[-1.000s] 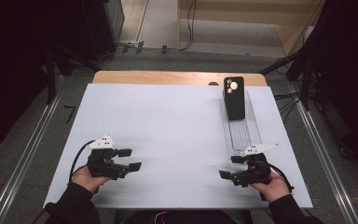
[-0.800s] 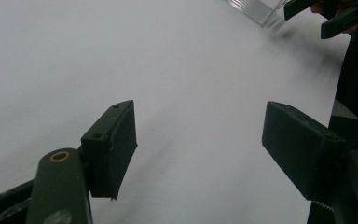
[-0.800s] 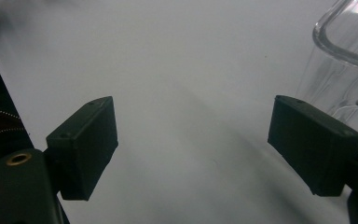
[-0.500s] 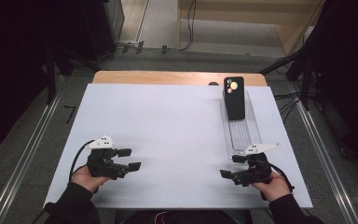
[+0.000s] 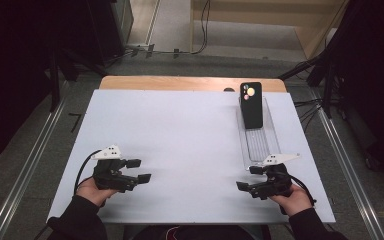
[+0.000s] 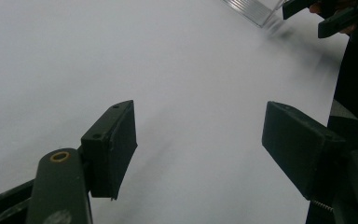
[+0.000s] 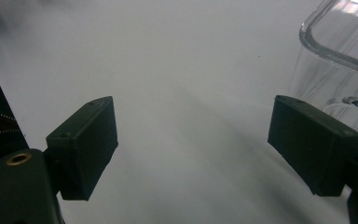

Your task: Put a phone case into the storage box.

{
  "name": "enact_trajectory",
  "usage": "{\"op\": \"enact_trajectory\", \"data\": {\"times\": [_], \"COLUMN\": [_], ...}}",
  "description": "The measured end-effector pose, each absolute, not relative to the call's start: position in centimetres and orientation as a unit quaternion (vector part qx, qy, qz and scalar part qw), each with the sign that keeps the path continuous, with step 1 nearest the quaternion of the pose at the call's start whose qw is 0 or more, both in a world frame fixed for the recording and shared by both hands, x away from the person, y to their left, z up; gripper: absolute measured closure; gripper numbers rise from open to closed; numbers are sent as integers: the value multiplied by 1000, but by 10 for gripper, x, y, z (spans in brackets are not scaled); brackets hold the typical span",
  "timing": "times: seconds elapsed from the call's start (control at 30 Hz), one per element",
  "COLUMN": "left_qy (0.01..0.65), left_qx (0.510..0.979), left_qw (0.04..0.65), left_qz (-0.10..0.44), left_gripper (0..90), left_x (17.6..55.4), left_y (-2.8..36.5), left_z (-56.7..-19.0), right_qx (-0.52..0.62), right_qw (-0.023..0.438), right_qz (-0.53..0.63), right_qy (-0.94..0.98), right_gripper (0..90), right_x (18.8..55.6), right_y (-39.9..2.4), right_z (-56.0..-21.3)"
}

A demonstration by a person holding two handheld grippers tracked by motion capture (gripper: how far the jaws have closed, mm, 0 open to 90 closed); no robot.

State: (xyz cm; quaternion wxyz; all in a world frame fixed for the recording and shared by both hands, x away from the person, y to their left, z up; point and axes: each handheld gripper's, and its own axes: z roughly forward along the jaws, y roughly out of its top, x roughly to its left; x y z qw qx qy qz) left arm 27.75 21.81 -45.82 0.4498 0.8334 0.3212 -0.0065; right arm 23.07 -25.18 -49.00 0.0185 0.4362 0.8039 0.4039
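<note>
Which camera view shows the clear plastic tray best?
The high view: the clear tray shows whole, with the black phone leaning in its far end, just beyond the right gripper. The right gripper view shows one rounded corner; the left gripper view, a small edge.

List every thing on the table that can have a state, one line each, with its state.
Black smartphone: camera side up, lying in the far end of the tray, its top end past the tray's far rim.
Clear plastic oblong tray: upright on the white table, near half bare.
Left gripper: open, nothing between its jaws, held low over the table.
Right gripper: open, nothing between its jaws, just short of the tray's near end.
</note>
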Motion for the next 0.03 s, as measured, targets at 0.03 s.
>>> {"op": "enact_trajectory", "data": {"times": [0.03], "left_qy": [321], "left_qx": [834], "left_qw": [450], "left_qz": [-7], "left_gripper": [267], "left_x": [278], "left_y": [218], "left_z": [-458], "right_qx": [437], "right_qw": [19], "right_qz": [403], "right_qy": [804], "right_gripper": [139], "right_x": [231], "right_y": [-252], "right_z": [-490]}}
